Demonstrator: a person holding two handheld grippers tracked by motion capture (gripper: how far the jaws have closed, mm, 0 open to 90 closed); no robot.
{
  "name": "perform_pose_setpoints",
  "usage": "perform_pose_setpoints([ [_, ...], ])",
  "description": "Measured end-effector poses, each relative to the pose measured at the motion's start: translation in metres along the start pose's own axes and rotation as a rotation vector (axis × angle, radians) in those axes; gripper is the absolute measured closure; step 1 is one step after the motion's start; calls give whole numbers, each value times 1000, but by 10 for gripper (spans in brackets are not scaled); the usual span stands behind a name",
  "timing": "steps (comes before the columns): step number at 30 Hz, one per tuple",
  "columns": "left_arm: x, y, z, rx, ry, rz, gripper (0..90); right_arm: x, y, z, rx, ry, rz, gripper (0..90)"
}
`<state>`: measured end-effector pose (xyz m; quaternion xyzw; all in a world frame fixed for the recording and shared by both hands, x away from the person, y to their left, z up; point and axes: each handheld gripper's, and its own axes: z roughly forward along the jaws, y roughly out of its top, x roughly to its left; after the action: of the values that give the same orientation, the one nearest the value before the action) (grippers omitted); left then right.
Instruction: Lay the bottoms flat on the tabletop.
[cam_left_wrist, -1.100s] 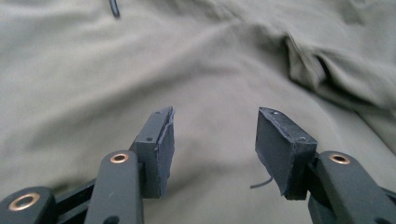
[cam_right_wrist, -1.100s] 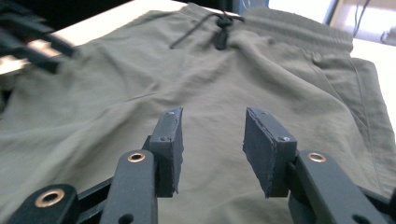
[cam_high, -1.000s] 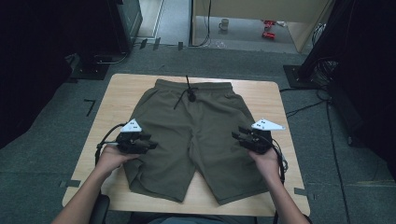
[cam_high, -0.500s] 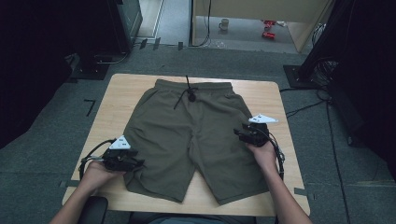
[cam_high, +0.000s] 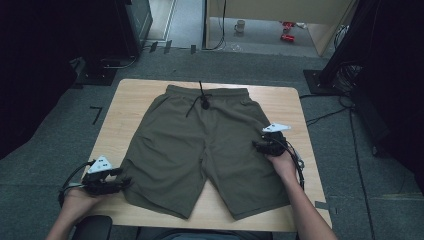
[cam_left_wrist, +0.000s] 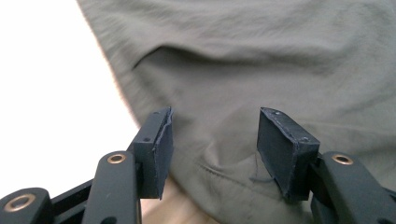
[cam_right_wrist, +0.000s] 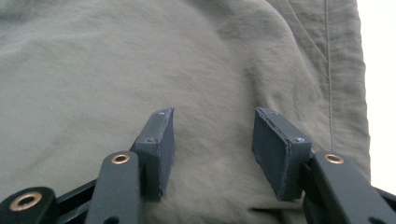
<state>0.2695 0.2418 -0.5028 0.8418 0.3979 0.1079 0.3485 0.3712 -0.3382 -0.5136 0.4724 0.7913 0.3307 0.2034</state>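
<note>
— Where do we have the shorts (cam_high: 200, 155)?
— Spread flat on the worktop (cam_high: 125, 100), waistband at the far side.
— And our left hand-held gripper (cam_high: 122, 184)?
— Released, jaws apart at the near left leg hem.
— The right hand-held gripper (cam_high: 256, 145)?
— Also released, over the right side seam.
</note>
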Motion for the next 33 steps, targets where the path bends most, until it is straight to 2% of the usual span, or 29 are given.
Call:
perform_pose_setpoints([
  [5, 8, -5, -11, -17, -5, -29, 445, -5, -2, 0, -8, 5, 10, 474],
  [7, 16, -2, -21, -84, -15, -64, 443, -12, -5, -2, -9, -15, 30, 476],
  [9, 20, 7, -23, -139, -33, -96, 440, -17, -5, -4, -9, -8, 60, 494],
  [10, 20, 7, -23, -139, -33, -96, 437, -19, -5, -4, -15, 1, 76, 494],
  [11, 23, 20, -20, -175, -60, -105, 435, -20, -4, -6, -28, 7, 89, 492],
  [12, 23, 27, -16, -186, -66, -108, 430, -21, -3, -8, -45, 9, 101, 486],
  [14, 24, 43, -7, -178, -67, -101, 423, -24, 1, -12, -77, 12, 119, 466],
  [15, 24, 43, -7, -178, -67, -101, 415, -26, 3, -15, -90, 9, 127, 455],
  [16, 26, 57, 2, -178, -69, -103, 412, -28, 4, -16, -105, 7, 132, 453],
  [17, 27, 63, 7, -181, -74, -110, 408, -30, 5, -18, -113, 2, 135, 448],
  [19, 29, 69, 12, -181, -80, -113, 404, -35, 6, -19, -114, -28, 133, 450],
  [20, 31, 80, 22, -174, -75, -103, 404, -38, 6, -20, -118, -41, 131, 451],
  [22, 35, 89, 31, -162, -67, -100, 403, -45, 6, -21, -116, -54, 143, 450],
  [27, 50, 106, 49, -138, -71, -113, 399, -62, 4, -24, -129, -61, 191, 430],
  [30, 59, 113, 58, -131, -60, -134, 392, -72, 2, -27, -145, -80, 199, 429],
  [33, 64, 116, 62, -135, -59, -142, 387, -80, -3, -27, -142, -88, 227, 429],
])
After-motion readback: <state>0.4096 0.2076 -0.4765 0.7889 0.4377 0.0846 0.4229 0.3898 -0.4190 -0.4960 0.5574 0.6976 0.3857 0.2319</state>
